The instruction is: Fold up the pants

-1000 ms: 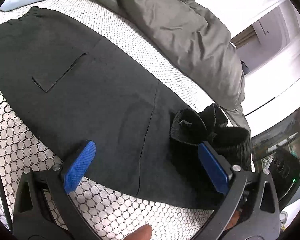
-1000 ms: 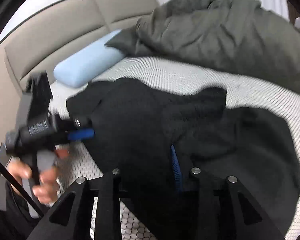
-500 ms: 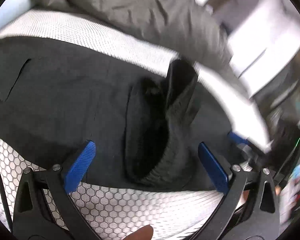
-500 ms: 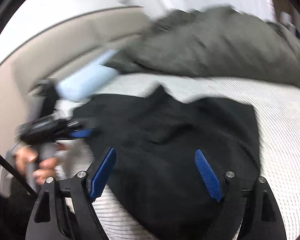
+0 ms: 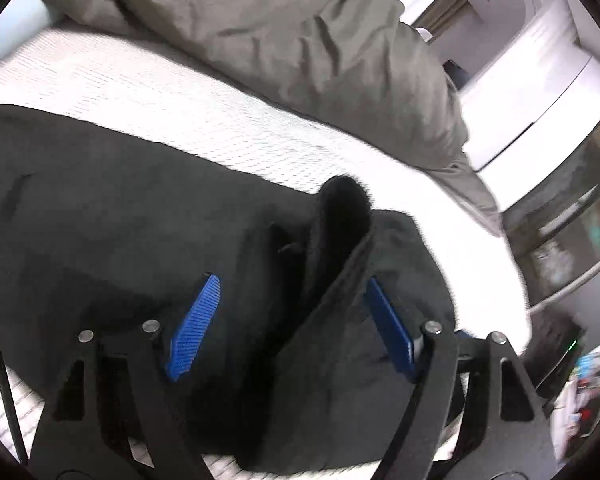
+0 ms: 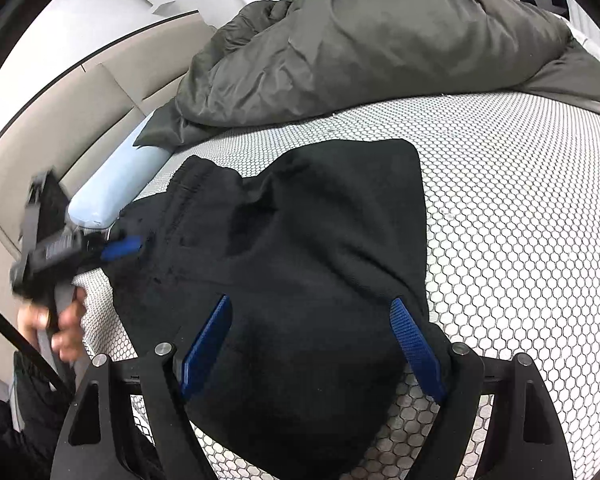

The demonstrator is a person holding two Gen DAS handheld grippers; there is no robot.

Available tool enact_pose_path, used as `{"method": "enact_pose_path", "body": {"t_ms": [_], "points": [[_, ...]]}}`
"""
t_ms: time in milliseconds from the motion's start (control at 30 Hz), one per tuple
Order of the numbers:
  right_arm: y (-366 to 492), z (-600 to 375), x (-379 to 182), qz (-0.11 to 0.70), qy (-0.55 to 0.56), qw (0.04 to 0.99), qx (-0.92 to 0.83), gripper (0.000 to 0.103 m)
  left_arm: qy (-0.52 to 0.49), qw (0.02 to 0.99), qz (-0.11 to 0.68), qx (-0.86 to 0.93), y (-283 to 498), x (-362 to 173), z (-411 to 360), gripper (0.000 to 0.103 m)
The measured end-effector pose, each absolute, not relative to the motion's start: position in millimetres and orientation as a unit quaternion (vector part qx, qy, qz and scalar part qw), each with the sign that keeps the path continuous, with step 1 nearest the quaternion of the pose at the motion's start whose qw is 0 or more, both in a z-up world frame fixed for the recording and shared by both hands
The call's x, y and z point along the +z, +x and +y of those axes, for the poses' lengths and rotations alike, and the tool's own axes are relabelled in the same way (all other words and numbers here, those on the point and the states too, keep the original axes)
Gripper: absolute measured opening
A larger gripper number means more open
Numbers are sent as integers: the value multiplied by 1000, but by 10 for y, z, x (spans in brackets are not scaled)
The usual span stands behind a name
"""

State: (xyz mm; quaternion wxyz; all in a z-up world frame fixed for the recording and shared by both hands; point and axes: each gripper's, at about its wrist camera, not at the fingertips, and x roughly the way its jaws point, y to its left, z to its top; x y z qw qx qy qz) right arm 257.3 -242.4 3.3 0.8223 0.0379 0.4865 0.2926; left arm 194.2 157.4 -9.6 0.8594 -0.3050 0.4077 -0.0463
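We hold our left gripper [image 5: 292, 320] low over the black pants [image 5: 120, 232], its blue pads [image 5: 194, 328] spread wide with nothing pinched. A raised fold of the pants stands up between the two fingers and runs away from the tips, ending in a fuzzy dark cuff [image 5: 344, 204] just ahead of them. The right pad touches or sits just beside the slope of that fold; we cannot tell which.

From the right wrist view our left gripper [image 6: 122, 249] appears at the far left edge of the pants [image 6: 300, 280], with our left hand [image 6: 56, 324] wrapped around its handle, blurred.

Our right gripper [image 6: 312, 344] hangs over the near end of the pants, fingers spread apart and holding nothing; dark cloth fills the whole gap between the pads and spills past both of them.

The pants lie rumpled on the honeycomb-patterned mattress cover [image 6: 520, 220]. Beyond the fingertips a bunched grey duvet [image 6: 380, 40] heaps across the far side of the bed. A pale blue pillow [image 6: 116, 184] lies left of the tips, against the beige headboard [image 6: 60, 96], partly under the duvet's edge.
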Motion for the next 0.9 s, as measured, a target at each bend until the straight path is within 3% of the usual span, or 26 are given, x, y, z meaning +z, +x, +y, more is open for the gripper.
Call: {"method": "enact_pose_path", "body": {"t_ms": [133, 200, 267, 300, 433, 533, 567, 600, 733, 800, 900], "points": [[2555, -2451, 13, 491, 44, 817, 300, 83, -325, 832, 441, -84, 2385, -180, 1476, 69], [2570, -2442, -33, 496, 40, 813, 303, 83, -315, 828, 458, -74, 2563, -261, 1421, 37], [2590, -2423, -95, 504, 31, 809, 302, 84, -330, 824, 458, -47, 2619, -355, 1449, 13], [2600, -2413, -127, 509, 25, 806, 302, 84, -353, 824, 441, -43, 2605, -364, 1501, 12], [2619, -2422, -222, 521, 16, 797, 306, 84, -339, 860, 377, -62, 2490, -28, 1555, 12], [2631, -2450, -243, 525, 19, 794, 305, 84, -331, 854, 400, -36, 2529, -143, 1649, 15], [2632, -2457, -260, 529, 20, 793, 302, 84, -332, 844, 421, 1, 2555, -284, 1731, 23], [2620, -2468, -266, 530, 20, 792, 302, 84, -345, 827, 444, 27, 2571, -443, 1821, 41], [2584, -2524, -214, 528, 25, 792, 306, 85, -406, 805, 431, 41, 2393, -490, 2030, 49], [2572, -2607, -174, 526, 36, 792, 308, 85, -369, 826, 421, 63, 2227, -311, 1995, 71], [2575, -2750, -131, 527, 52, 794, 299, 85, -354, 829, 433, 1, 1940, -265, 1826, 72]]}}
